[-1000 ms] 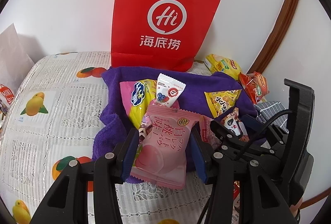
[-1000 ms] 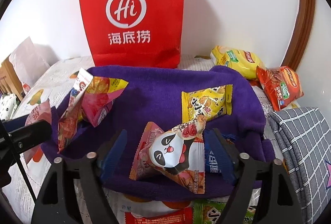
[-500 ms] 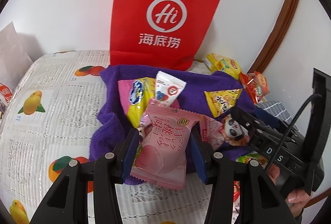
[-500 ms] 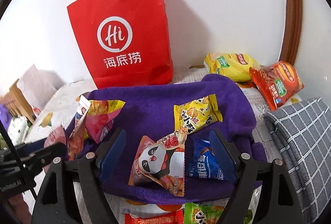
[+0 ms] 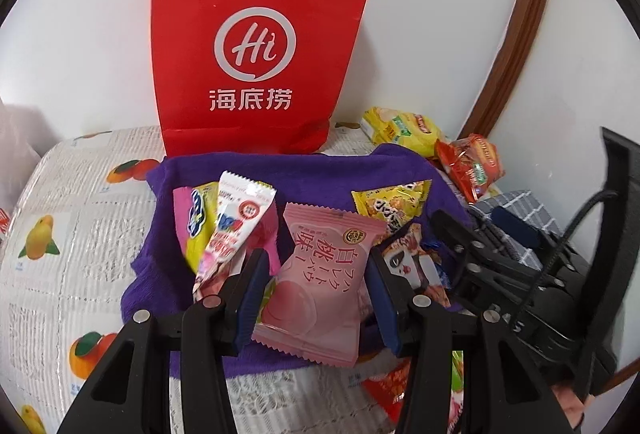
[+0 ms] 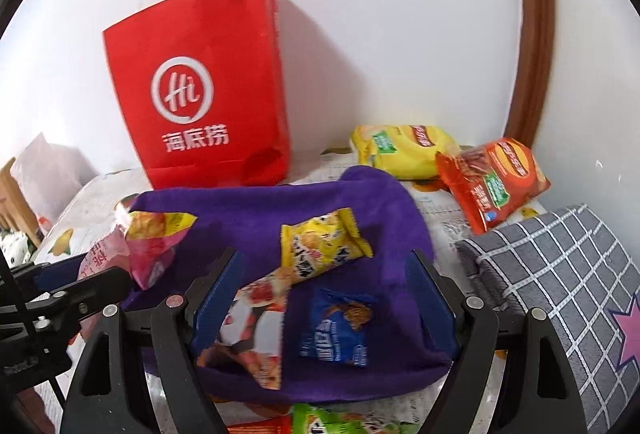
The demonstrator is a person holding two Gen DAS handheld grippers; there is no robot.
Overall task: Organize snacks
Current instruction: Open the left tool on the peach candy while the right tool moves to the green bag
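A pink peach-print snack packet is clamped between the blue pads of the left gripper, held upright above the near edge of a purple towel, which is spread on a fruit-print tablecloth. On the towel at 10 o'clock from the held packet, a white-and-red sachet is leaned over a pink-and-yellow packet; at 2 o'clock a yellow snack packet is seen, and at 3 o'clock a panda-face packet sits just beside the right pad. A red paper bag with a white "Hi" logo is stood upright against the wall at 12 o'clock, behind the towel. Past the towel's far right corner, a yellow chip bag and an orange chip bag are laid touching each other. The right gripper is spread wide with nothing held; between its fingers the panda-face packet and a blue snack packet are lying on the towel, the yellow packet further off at 12 o'clock. A grey checked cloth is folded at 3 o'clock beside the towel. The left gripper's body is seen at 9 o'clock in the right wrist view
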